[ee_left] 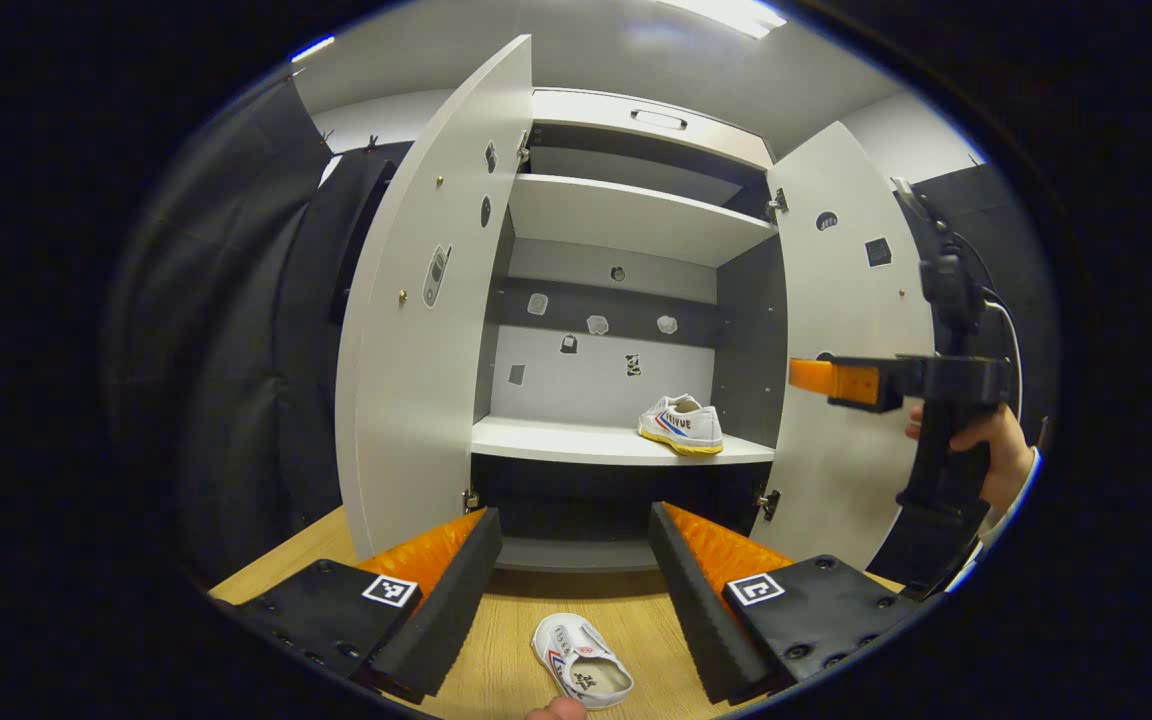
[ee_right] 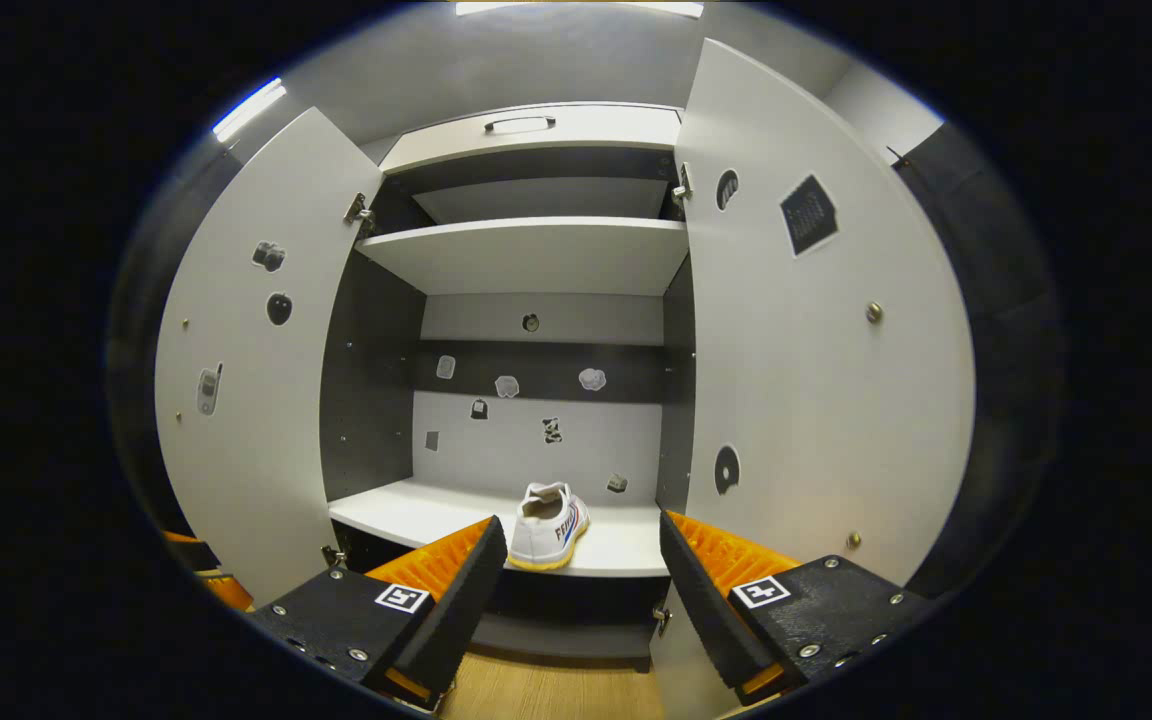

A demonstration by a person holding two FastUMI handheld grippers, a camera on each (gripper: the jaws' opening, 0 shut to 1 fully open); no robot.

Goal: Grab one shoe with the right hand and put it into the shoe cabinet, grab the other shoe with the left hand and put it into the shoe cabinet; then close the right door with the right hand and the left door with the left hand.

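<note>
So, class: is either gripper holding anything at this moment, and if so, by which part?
Nothing is held. The left gripper and right gripper are both open, with no shoe between their fingers.

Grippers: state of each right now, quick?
Left gripper: open, holding nothing; one shoe lies on the floor below it.
Right gripper: open, holding nothing.

At the bottom of the left gripper view, the left tongs (ee_left: 574,560) carry ribbed inner faces, black plates dotted with screws and a square black-and-white marker on each. At the right edge, a hand (ee_left: 976,450) with a white cuff (ee_left: 1011,505) grips the right tongs' (ee_left: 836,378) black handle; a cable runs above.

The right tongs (ee_right: 581,580), at the bottom of the right gripper view, look alike.
</note>
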